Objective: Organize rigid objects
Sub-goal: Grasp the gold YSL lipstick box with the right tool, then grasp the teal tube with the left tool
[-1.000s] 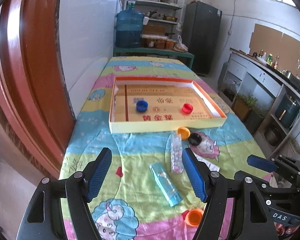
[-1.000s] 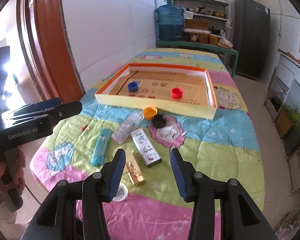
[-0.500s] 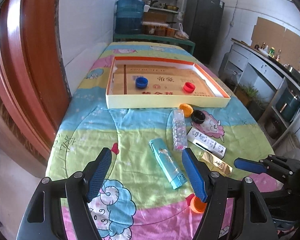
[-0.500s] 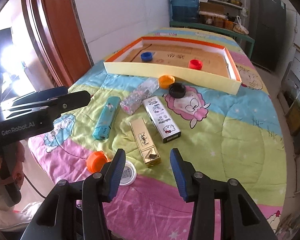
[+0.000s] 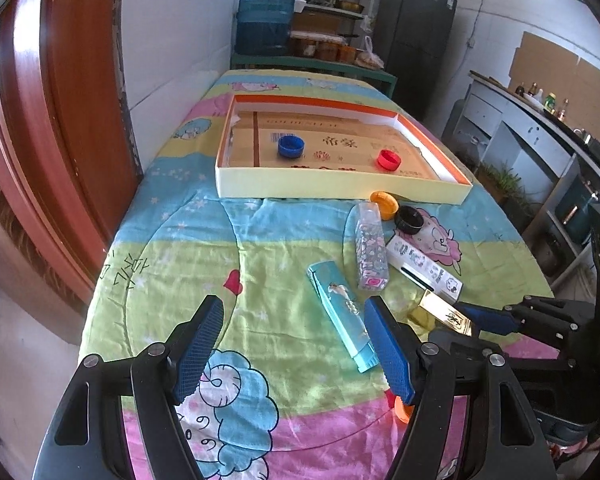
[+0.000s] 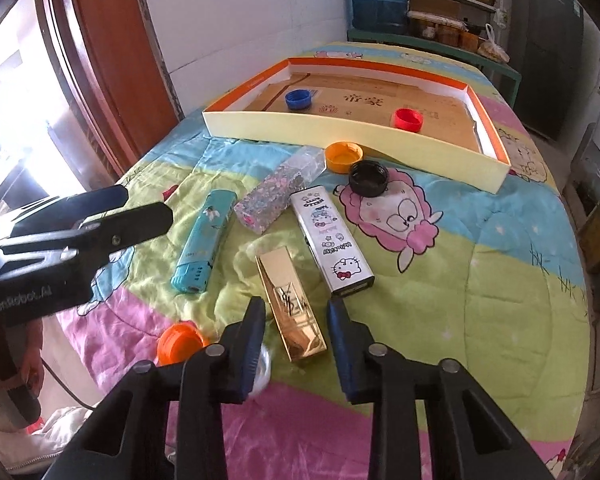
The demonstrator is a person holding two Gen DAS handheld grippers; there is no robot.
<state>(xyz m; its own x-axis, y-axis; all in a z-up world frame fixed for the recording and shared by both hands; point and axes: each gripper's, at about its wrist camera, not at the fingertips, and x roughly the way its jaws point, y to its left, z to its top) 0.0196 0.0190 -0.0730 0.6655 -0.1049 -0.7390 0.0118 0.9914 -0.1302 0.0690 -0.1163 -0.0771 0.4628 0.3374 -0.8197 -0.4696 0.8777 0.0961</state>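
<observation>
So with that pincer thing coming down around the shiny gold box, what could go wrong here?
The right tool is closing with the gold box between its pads, apparently not yet pressed. The box looks glossy and lies slightly askew to the pads, so it might twist or slip. The Hello Kitty box lies close beside it and could get nudged. The clear lid sits under the left finger and might be bumped.

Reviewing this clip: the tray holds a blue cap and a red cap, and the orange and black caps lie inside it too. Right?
Not quite. The tray holds only the blue cap and red cap. The orange cap and black cap lie outside it, on the blanket by its near wall, as the right wrist view shows.
</observation>
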